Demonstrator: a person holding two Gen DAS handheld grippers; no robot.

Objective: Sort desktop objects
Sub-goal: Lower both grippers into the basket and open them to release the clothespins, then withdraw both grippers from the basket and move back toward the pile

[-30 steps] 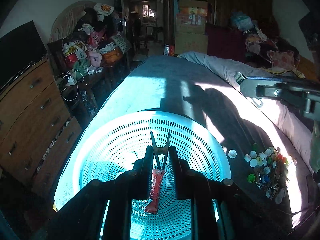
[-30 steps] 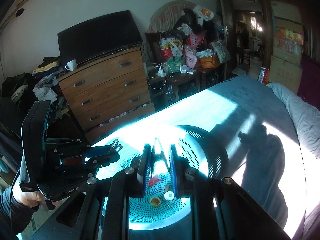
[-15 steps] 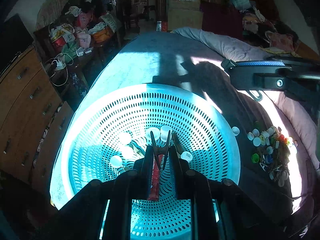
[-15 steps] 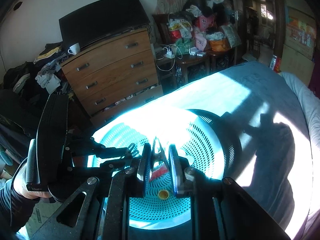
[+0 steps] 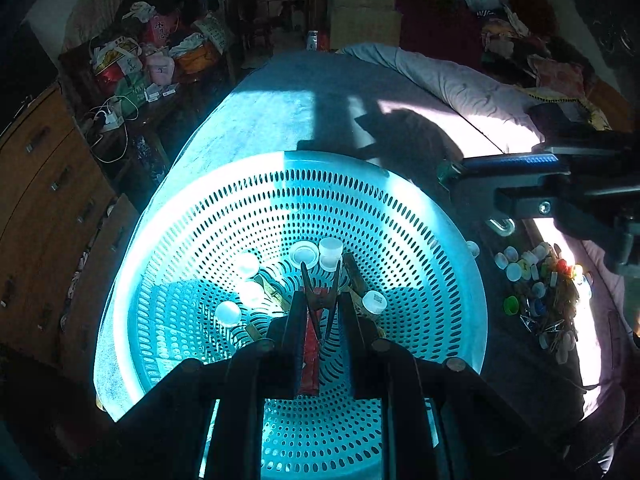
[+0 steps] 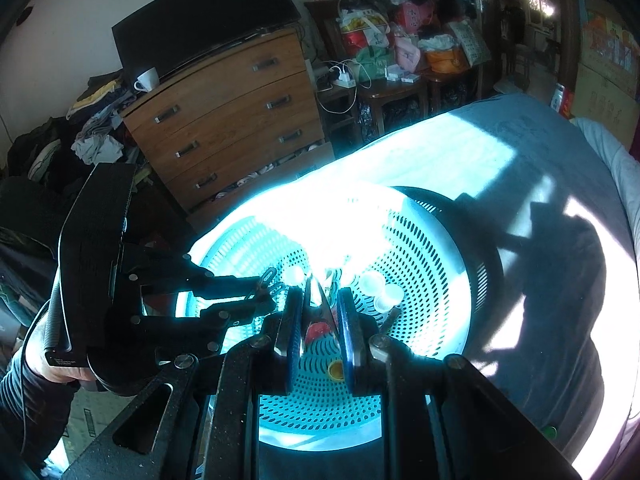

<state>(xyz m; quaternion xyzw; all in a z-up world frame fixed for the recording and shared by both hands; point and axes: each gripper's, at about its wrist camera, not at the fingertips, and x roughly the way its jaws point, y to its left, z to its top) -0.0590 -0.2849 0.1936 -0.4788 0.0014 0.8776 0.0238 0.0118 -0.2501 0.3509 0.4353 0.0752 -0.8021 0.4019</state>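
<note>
- Dresser (image 6: 232, 120): wooden, drawers; at 9 o'clock in the left wrist view, 11 o'clock in the right wrist view. Mug (image 6: 146, 79) and dark screen (image 6: 204, 28) on top.
- Basket (image 5: 400, 216): round, perforated, turquoise, on the bed (image 5: 280, 108); fills the centre of both views.
- Caps (image 5: 304, 254): several white ones lying loose on the basket floor, about the centre; one yellow cap (image 6: 335, 370) at 6 o'clock in the right wrist view.
- Left hand-held gripper (image 5: 320, 312): over the basket, clamped on a clip (image 5: 320, 300), metal with a red body, its prongs pointing to 12 o'clock. Seen from the right wrist view at 9 o'clock, carried by a sleeved hand (image 6: 44, 360).
- Right hand-held gripper (image 6: 319, 320): over the basket, clamped on a second clip (image 6: 316, 300), shiny metal with red. Seen from the left wrist view at 3 o'clock.
- Pile (image 5: 540, 292): mixed caps and clips on the bed, outside the basket at 3 to 4 o'clock in the left wrist view.
- Quilt (image 5: 460, 92): pale, along the bed's edge, 1 to 2 o'clock.
</note>
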